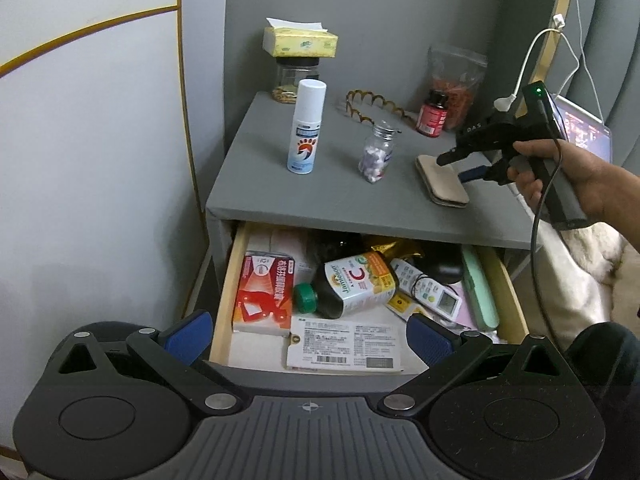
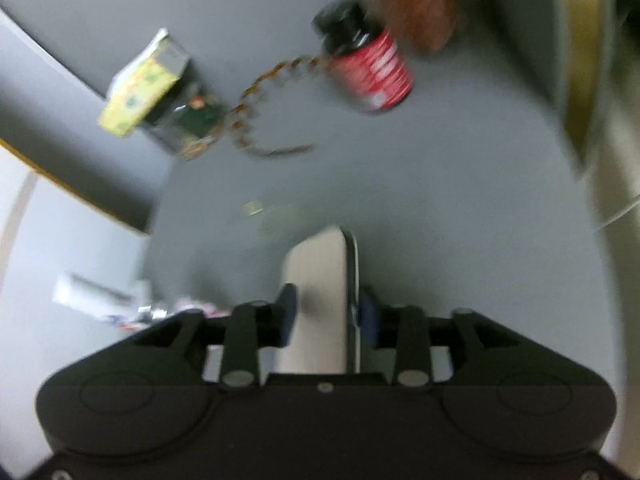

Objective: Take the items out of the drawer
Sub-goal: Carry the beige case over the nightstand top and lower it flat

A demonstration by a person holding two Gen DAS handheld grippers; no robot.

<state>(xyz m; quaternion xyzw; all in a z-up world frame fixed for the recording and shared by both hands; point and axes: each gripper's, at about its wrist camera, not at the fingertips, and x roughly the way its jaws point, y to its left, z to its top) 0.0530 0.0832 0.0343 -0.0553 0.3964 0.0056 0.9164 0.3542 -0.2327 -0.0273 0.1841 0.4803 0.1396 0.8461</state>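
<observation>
Drawer (image 1: 230, 276) of the grey nightstand stands pulled out below the worktop (image 1: 256, 184), crammed with things: a red and white medicine box (image 1: 264, 292) at the left, a dark vitamin C bottle (image 1: 352, 286) with a green cap lying on its side in the middle, a printed white packet (image 1: 346, 346) in front, a remote control (image 1: 430, 290) and a mint-green case (image 1: 480, 288) at the right.

A person's right hand (image 1: 560, 176) reaches in from the right over the worktop, holding the right claw (image 1: 460, 166) angled downward at a flat beige case (image 1: 442, 180) that lies near the worktop's front right. The left claw (image 1: 308, 338) hovers over the drawer's front edge, its blue pads spread wide with nothing between them.

From the right wrist, blurred, the beige case (image 2: 316, 300) sits between the blue pads; the left pad looks against it, the right one just beside its dark edge, and I cannot tell whether they press on it. Only the left wrist view shows the drawer.

On the worktop stand a white spray can (image 1: 306, 126), a small glass bottle of pills (image 1: 376, 152), a red supplement bottle (image 1: 432, 114), a scalloped brown headband (image 1: 372, 106), a jar (image 1: 294, 80) topped by a yellow tissue pack (image 1: 300, 42), and a bag of something red (image 1: 456, 88). Grey panels back the corner; a laptop (image 1: 584, 128) glows at the right.
</observation>
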